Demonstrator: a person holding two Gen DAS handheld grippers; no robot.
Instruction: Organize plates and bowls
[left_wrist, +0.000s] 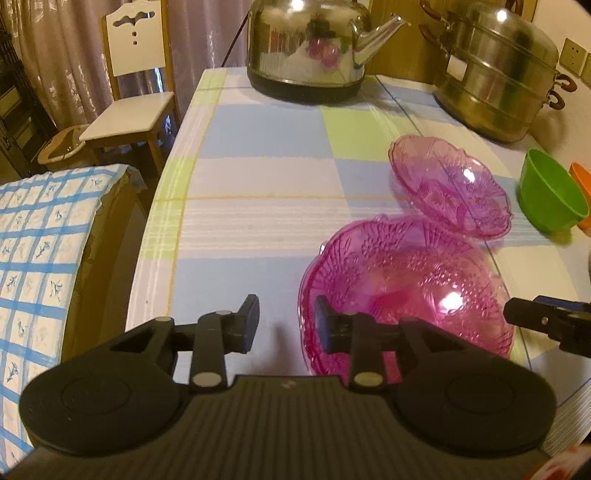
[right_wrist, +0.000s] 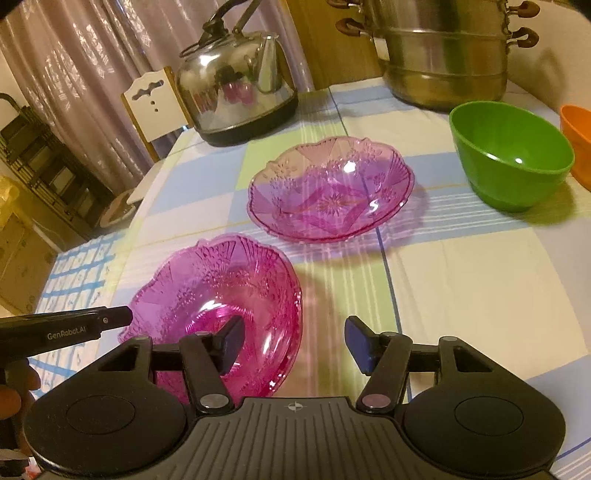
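Near pink dish (right_wrist: 221, 295) sits on checked tablecloth (left_wrist: 266, 177) btwn both grippers. Left gripper (left_wrist: 286, 325): fingers spread, nothing pinched; its right finger (left_wrist: 327, 325) is over the dish's left rim, contact unclear, left finger over bare cloth. Right gripper (right_wrist: 293, 341): fingers spread wide, nothing pinched; its left finger (right_wrist: 231, 341) is above the dish's inside, right finger (right_wrist: 360, 343) over cloth, rim's right edge falls btwn them. No pad seen pressing the dish.

Count: 2 pink patterned dishes, near one deeper in colour, far pink dish (right_wrist: 330, 188) paler, just beyond, apart from it. 1 green bowl (right_wrist: 511, 153), 1 orange bowl (right_wrist: 578, 140) touching or just beside it, can't tell which. 1 steel kettle (right_wrist: 236, 96), 1 stacked steel steamer pot (right_wrist: 443, 55) at far end.

Contents: both dishes & green bowl look empty; orange bowl mostly cut off; pot's inside not visible
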